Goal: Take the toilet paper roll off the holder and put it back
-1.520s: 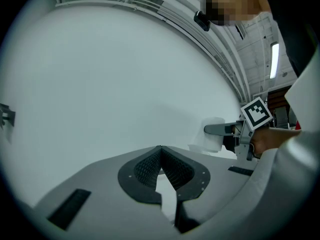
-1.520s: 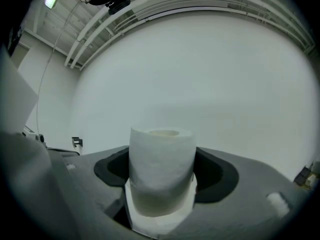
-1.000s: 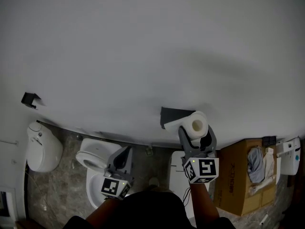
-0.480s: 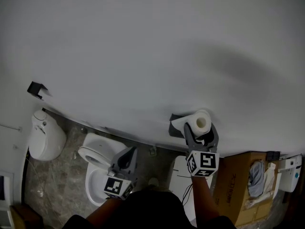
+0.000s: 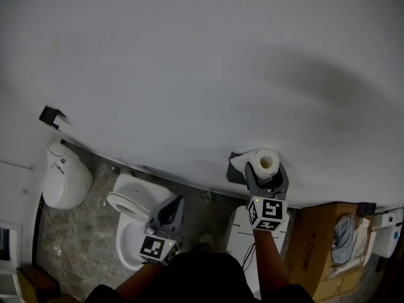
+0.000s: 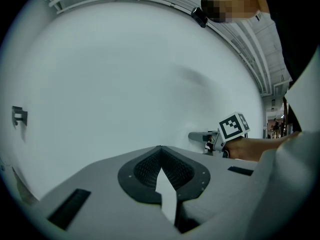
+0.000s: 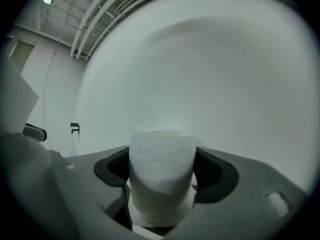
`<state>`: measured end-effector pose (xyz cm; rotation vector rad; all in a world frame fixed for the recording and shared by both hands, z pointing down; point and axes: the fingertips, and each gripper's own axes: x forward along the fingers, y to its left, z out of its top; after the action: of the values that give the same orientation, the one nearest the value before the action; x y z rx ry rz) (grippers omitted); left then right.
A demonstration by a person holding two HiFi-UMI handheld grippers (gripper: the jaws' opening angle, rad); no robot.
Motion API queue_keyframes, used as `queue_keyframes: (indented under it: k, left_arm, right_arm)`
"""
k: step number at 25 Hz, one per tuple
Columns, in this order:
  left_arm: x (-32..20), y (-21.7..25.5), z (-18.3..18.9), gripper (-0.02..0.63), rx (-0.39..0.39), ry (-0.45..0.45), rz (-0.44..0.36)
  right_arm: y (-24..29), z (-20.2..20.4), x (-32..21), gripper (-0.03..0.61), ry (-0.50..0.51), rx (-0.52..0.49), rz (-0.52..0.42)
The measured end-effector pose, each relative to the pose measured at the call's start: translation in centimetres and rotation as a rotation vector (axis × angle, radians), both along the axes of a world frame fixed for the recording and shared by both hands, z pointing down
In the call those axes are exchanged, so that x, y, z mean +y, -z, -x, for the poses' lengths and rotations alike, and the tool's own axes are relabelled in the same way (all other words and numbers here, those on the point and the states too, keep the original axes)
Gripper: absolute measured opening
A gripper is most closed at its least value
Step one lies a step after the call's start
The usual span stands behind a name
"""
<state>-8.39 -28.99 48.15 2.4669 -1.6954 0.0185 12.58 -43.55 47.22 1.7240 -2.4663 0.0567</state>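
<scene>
Two grippers face the wall (image 5: 189, 74) — the right gripper (image 5: 266, 179) clamps the toilet paper roll (image 5: 265, 161) at the dark holder (image 5: 234, 169), right of centre; the left gripper (image 5: 177, 200), jaws together, hangs lower left above the toilet (image 5: 128, 206).

Left gripper (image 6: 161, 151) jaws closed together, nothing between them, facing a white wall (image 6: 125, 74) — far right, a hand (image 6: 245, 148) carrying a marker cube (image 6: 231, 126) near a dark holder (image 6: 197, 135)
</scene>
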Motion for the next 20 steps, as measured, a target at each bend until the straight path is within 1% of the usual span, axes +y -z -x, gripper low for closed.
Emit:
queue_keyframes:
  k: [2, 7, 12, 13, 16, 17, 20]
  left_arm:
    - [-0.1, -0.7, 0.1, 0.009, -0.022, -0.009, 0.006]
    - [-0.1, -0.5, -0.2, 0.009, -0.016, -0.009, -0.002]
    - [0.5, -0.9, -0.1, 0.009, -0.026, -0.015, 0.000]
    - [0.5, -0.7, -0.1, 0.009, -0.015, -0.010, 0.009]
    - [0.7, 0.0, 0.4, 0.009, 0.017, 0.020, 0.037]
    - [0.9, 0.1, 0.7, 0.009, 0.021, 0.030, 0.039]
    - [1.4, -0.4, 1.9, 0.009, -0.018, 0.034, 0.010]
  right_arm:
    - [0.1, 0.0, -0.1, 0.356, 0.000, 0.003, -0.007]
    - [0.1, 0.1, 0.0, 0.357, 0.002, 0.004, -0.023]
    - [0.2, 0.0, 0.1, 0.362, 0.010, -0.021, -0.015]
    - [0.2, -0.1, 0.1, 0.371, 0.002, -0.033, -0.015]
    - [0.3, -0.5, 0.0, 0.425, -0.038, -0.057, -0.011]
    - [0.2, -0.5, 0.0, 0.431, -0.045, -0.058, -0.010]
    - [0.2, -0.3, 0.3, 0.446, -0.037, -0.049, -0.002]
